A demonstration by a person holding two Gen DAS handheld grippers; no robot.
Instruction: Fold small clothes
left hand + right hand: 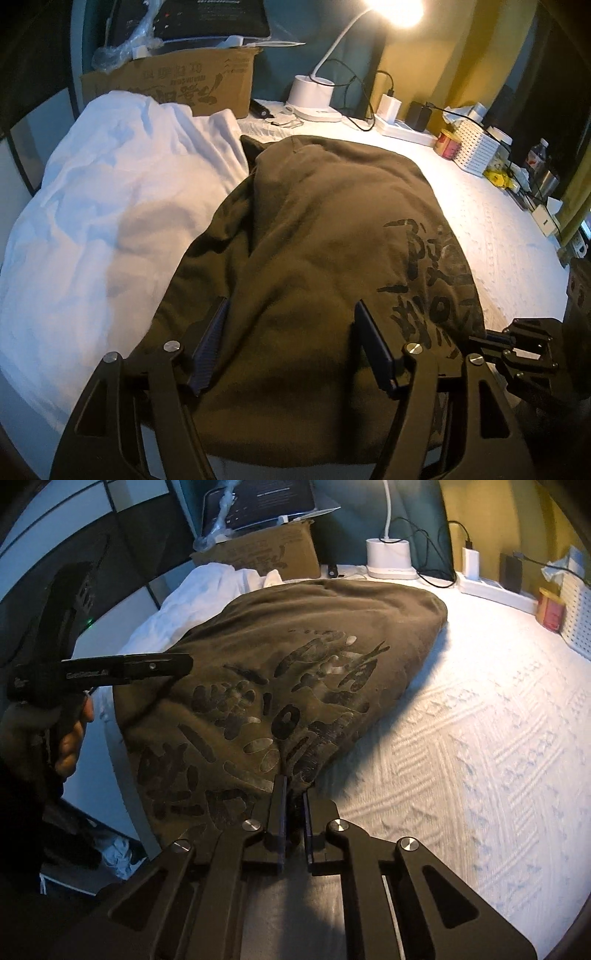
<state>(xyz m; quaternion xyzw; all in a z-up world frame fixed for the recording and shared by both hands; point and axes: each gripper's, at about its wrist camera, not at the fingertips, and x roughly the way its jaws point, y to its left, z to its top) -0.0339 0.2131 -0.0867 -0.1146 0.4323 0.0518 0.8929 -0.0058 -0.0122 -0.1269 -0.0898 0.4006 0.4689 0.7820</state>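
The olive-brown printed shirt lies on the white textured bedspread, its long axis running from the near edge toward the far lamp base. A white garment lies just beside it on the left.

The right gripper has its jaws clenched on the shirt's near right corner, with a pinch of printed fabric between the fingers. The left gripper stands released: its jaws are spread above the near left part of the shirt, with fabric below and between the fingers but not pinched.

Both grippers sit at the near hem, so the shirt extends away from the jaws. The likely fold carries the near edge toward the far end, once the left jaws have closed on cloth.
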